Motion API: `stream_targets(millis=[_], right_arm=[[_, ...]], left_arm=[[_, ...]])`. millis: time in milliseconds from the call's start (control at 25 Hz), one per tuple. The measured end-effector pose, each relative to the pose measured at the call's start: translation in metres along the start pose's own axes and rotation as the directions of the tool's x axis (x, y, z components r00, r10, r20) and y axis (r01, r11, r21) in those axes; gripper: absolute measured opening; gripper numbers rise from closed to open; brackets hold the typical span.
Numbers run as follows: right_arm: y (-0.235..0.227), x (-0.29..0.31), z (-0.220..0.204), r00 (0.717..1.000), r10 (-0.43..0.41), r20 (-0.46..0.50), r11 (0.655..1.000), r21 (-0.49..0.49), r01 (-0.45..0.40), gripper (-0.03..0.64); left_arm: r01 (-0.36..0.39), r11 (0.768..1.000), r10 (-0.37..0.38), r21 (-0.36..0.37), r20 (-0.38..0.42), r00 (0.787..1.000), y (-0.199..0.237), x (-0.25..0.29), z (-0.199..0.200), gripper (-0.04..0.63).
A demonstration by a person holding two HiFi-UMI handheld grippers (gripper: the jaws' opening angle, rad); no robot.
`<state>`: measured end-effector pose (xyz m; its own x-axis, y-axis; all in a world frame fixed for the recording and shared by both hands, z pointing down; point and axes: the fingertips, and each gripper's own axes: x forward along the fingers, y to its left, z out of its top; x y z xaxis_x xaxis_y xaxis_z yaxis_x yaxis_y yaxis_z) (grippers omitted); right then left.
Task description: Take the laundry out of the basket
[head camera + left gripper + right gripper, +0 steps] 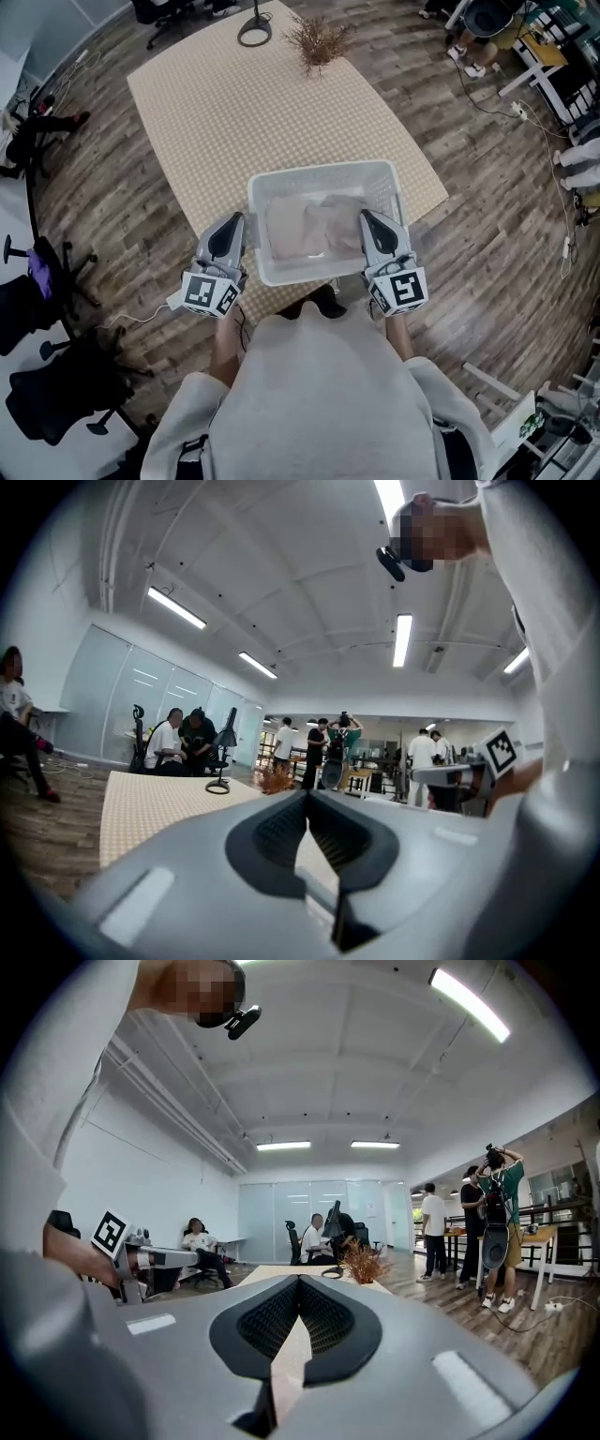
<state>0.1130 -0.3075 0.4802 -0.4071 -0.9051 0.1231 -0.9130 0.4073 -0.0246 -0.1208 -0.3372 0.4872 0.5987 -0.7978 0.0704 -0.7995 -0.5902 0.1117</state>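
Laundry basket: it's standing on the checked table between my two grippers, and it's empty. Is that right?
Not quite. The laundry basket is not empty: the head view shows pale laundry lying inside it. The rest holds: it stands on the checked table, between the left gripper and the right gripper.

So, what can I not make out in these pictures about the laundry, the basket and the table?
Laundry, head view: pale folds blend together, so the number of pieces is unclear; neither gripper view shows it.
Basket, head view: its floor is hidden under the laundry.
Table, head view: its near edge is hidden by the person's body.
Dried plant, head view: too small to tell its holder.
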Motion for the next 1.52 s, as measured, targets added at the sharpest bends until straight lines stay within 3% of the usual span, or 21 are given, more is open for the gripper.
stream_targets(millis=[360,440,520,600,640,720,800,840,880,960,1120,1240,1280,1440,1520], right_arm=[[0.0,0.014,-0.016,0.997,0.025,-0.068,1.0,-0.013,-0.026,-0.002],[0.003,0.014,-0.02,0.995,0.028,-0.094,0.997,-0.068,-0.035,-0.002],[0.008,0.015,-0.027,0.988,0.037,-0.152,0.972,-0.224,-0.071,-0.002],[0.017,0.017,-0.037,0.971,0.035,-0.237,0.891,-0.432,-0.138,-0.002],[0.023,0.019,-0.043,0.961,0.03,-0.275,0.825,-0.536,-0.18,-0.002],[0.033,0.021,-0.059,0.933,0.009,-0.361,0.636,-0.718,-0.284,-0.002],[0.038,0.022,-0.077,0.897,-0.021,-0.441,0.446,-0.807,-0.387,-0.002],[0.04,0.022,-0.084,0.88,-0.024,-0.474,0.391,-0.815,-0.429,-0.002],[0.042,0.022,-0.091,0.863,-0.015,-0.505,0.369,-0.805,-0.464,-0.002],[0.046,0.02,-0.1,0.836,0.02,-0.548,0.388,-0.767,-0.512,-0.002],[0.049,0.02,-0.112,0.788,0.075,-0.611,0.49,-0.666,-0.563,0.0],[0.051,0.026,-0.129,0.701,0.12,-0.703,0.537,-0.548,-0.641,0.026],[0.051,0.029,-0.139,0.654,0.136,-0.744,0.54,-0.498,-0.679,0.159],[0.055,0.042,-0.189,0.447,0.181,-0.876,0.502,-0.309,-0.808,0.436],[0.056,0.047,-0.223,0.332,0.194,-0.923,0.464,-0.211,-0.86,0.569]], left_arm=[[-0.031,0.999,0.029,-0.044,-0.046,0.999,0.02,0.007,-0.026,0.011],[-0.026,0.999,0.024,-0.047,-0.042,0.999,0.018,0.007,-0.025,0.011],[-0.022,0.998,0.02,-0.05,-0.04,0.999,0.016,0.007,-0.025,0.011],[-0.019,0.998,0.017,-0.054,-0.037,0.999,0.014,0.007,-0.026,0.011],[-0.019,0.998,0.017,-0.057,-0.035,0.999,0.014,0.006,-0.026,0.011],[-0.023,0.998,0.021,-0.061,-0.034,0.999,0.013,0.004,-0.027,0.011],[-0.028,0.998,0.026,-0.064,-0.032,0.999,0.012,0.002,-0.028,0.011],[-0.031,0.997,0.029,-0.065,-0.03,0.999,0.012,0.001,-0.028,0.011],[-0.033,0.997,0.032,-0.067,-0.028,0.999,0.012,0.001,-0.028,0.011],[-0.037,0.997,0.036,-0.071,-0.024,0.999,0.012,-0.001,-0.029,0.011],[-0.043,0.996,0.042,-0.078,-0.016,0.999,0.012,-0.004,-0.028,0.011],[-0.049,0.996,0.049,-0.081,-0.006,0.999,0.013,-0.006,-0.027,0.011],[-0.051,0.995,0.051,-0.081,-0.002,0.999,0.013,-0.005,-0.026,0.011],[-0.068,0.994,0.068,-0.088,0.005,0.998,0.016,-0.008,-0.025,0.011],[-0.078,0.993,0.079,-0.091,0.009,0.997,0.019,-0.013,-0.025,0.011]])
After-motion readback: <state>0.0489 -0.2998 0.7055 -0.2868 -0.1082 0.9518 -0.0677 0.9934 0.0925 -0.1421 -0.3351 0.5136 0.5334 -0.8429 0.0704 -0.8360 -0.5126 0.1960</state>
